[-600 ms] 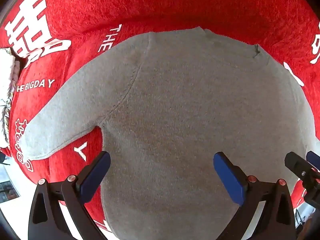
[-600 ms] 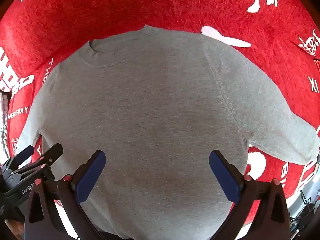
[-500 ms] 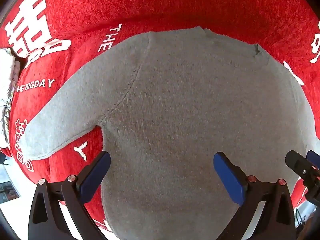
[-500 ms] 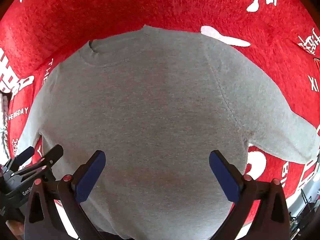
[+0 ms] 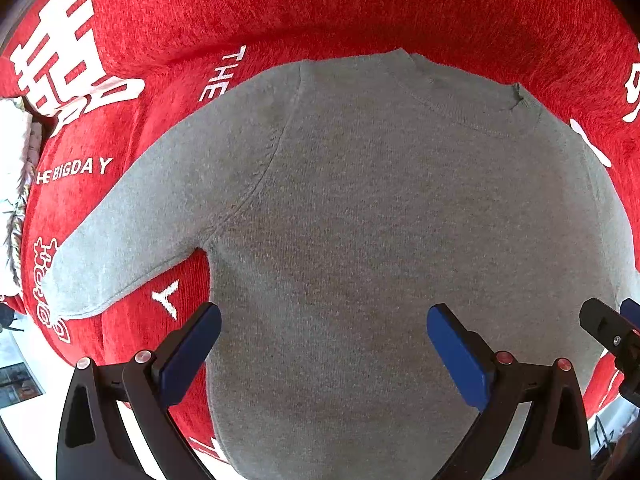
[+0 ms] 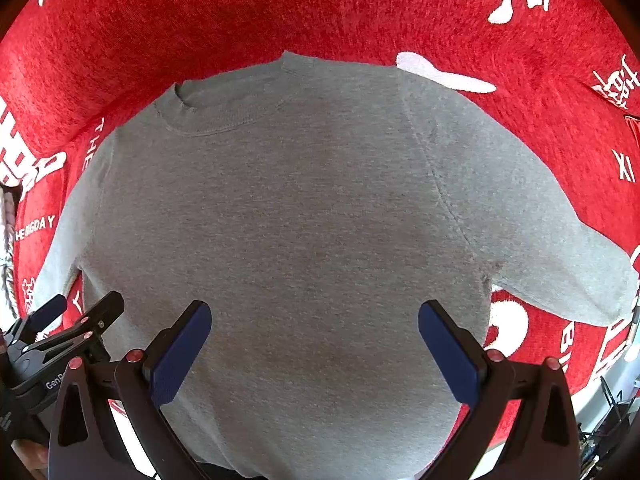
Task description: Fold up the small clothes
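A small grey sweatshirt (image 5: 380, 220) lies flat and spread out on a red cloth, neck away from me, both sleeves out to the sides; it also shows in the right wrist view (image 6: 288, 232). My left gripper (image 5: 324, 336) is open and empty above the lower left of the sweatshirt body, near the left armpit. My right gripper (image 6: 314, 336) is open and empty above the lower right of the body. Each gripper shows at the edge of the other's view: the right one (image 5: 612, 328), the left one (image 6: 76, 320).
The red cloth (image 5: 360, 12) with white lettering covers the surface around the sweatshirt. A pale fringed fabric (image 5: 14, 168) lies at the far left. The cloth's near edge and the floor beyond show at the lower corners.
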Available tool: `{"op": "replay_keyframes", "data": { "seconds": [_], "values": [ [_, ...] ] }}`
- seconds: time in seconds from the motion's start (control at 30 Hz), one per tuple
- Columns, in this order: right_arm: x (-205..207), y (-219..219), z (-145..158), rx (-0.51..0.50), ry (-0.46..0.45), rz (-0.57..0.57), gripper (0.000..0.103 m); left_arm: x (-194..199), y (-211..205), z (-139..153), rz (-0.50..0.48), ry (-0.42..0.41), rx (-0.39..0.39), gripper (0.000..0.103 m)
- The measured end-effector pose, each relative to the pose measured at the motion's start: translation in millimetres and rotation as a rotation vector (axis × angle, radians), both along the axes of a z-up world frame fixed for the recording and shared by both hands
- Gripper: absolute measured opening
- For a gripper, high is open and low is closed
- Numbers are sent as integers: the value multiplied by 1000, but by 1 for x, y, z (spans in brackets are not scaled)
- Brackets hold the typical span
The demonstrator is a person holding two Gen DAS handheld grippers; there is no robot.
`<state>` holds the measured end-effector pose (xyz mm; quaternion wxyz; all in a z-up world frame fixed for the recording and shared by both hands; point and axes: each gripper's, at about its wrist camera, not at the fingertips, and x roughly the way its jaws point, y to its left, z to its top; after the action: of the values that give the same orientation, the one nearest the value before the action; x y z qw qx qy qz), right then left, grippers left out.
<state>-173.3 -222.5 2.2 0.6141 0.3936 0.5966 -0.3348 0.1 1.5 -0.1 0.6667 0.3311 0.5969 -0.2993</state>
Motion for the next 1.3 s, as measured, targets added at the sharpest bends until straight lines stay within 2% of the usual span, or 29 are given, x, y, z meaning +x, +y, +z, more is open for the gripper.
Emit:
{"op": "replay_keyframes", "data": {
  "seconds": [1.3],
  "values": [
    [4, 9, 3, -5, 16, -2, 103, 9, 12, 0, 0, 27, 2, 103]
  ]
}}
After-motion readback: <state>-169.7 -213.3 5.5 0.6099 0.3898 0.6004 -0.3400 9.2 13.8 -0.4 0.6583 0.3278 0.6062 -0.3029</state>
